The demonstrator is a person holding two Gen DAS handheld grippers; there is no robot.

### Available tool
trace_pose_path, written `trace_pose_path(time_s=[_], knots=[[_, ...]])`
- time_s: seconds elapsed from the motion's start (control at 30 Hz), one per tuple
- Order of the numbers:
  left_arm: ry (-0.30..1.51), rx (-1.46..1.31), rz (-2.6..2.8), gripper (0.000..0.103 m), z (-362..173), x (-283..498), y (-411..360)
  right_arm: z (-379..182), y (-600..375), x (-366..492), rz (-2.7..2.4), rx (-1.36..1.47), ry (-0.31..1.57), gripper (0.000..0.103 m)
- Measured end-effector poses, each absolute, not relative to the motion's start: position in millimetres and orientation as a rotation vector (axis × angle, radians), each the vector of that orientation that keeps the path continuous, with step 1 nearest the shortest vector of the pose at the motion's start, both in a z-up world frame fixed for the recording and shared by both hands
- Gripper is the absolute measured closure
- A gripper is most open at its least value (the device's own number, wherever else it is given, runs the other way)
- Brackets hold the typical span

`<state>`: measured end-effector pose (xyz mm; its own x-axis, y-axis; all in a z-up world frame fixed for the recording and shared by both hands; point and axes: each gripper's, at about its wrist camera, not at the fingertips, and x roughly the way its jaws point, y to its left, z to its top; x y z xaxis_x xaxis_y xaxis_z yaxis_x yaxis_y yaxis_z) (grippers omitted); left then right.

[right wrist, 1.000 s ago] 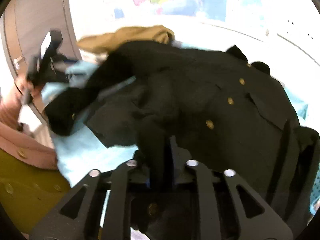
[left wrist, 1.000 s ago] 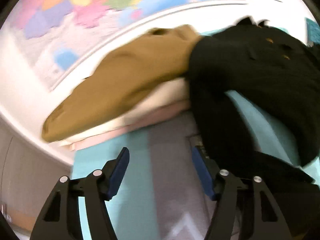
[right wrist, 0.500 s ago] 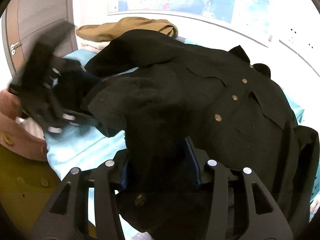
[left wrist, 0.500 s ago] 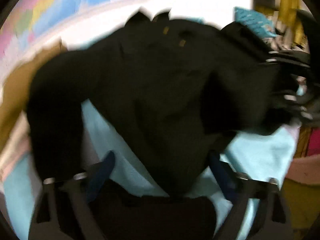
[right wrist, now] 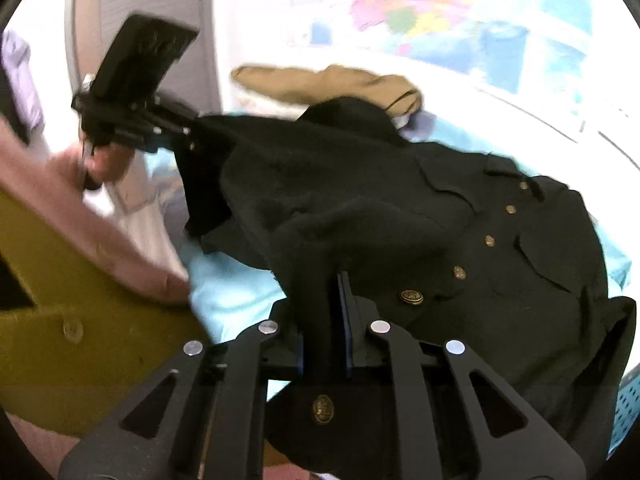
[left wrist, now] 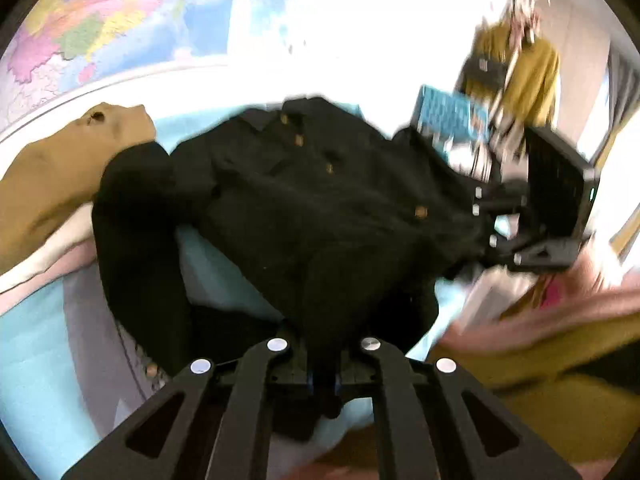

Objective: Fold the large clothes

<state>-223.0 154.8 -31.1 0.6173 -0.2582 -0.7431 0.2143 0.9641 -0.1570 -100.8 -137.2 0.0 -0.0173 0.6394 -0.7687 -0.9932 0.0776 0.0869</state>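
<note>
A black coat with brass buttons (left wrist: 304, 208) lies spread on a light blue sheet (left wrist: 36, 360); it also shows in the right wrist view (right wrist: 420, 216). My left gripper (left wrist: 324, 376) is shut on a fold of the coat's near hem. My right gripper (right wrist: 324, 328) is shut on another part of the hem near a brass button (right wrist: 412, 297). Each gripper shows in the other's view: the right one (left wrist: 532, 220) at the coat's right edge, the left one (right wrist: 136, 120) at its left edge.
A folded tan garment (left wrist: 60, 176) on a pale stack lies at the far left, also seen in the right wrist view (right wrist: 332, 84). A map (left wrist: 100, 28) hangs on the wall behind. The person's pink sleeve and mustard clothing (left wrist: 560, 392) are close at the right.
My left gripper swung from the tan pile to the coat's hem and shut on it. My right gripper opened slightly, then shut again on the hem. The coat's near edge has lifted.
</note>
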Motion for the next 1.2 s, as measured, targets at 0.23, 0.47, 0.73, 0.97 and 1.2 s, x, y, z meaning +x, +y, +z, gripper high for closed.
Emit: trace_pose_path(time_s=[0.23, 0.47, 0.73, 0.97, 1.2], knots=[[0.919, 0.019, -0.212, 0.049, -53.8, -212.0, 160.0, -20.3, -147.6, -89.5, 1.417, -0.593, 0.871, 0.04], [0.634, 0.075, -0.193, 0.022, 0.9, -234.3, 168.2, 37.4, -237.4, 1.5, 1.143, -0.319, 0.784, 0.028], [0.663, 0.079, -0.189, 0.021, -2.7, -189.7, 148.9, 14.9, -337.2, 122.0, 0.695, -0.074, 0.878, 0.018], [0.772, 0.103, -0.131, 0.021, -26.8, -156.2, 145.1, -48.8, -358.2, 151.1, 0.647, 0.004, 1.086, 0.02], [0.771, 0.127, -0.152, 0.021, -23.9, -126.9, 132.3, -28.6, -360.8, 162.7, 0.776, 0.064, 1.05, 0.098]])
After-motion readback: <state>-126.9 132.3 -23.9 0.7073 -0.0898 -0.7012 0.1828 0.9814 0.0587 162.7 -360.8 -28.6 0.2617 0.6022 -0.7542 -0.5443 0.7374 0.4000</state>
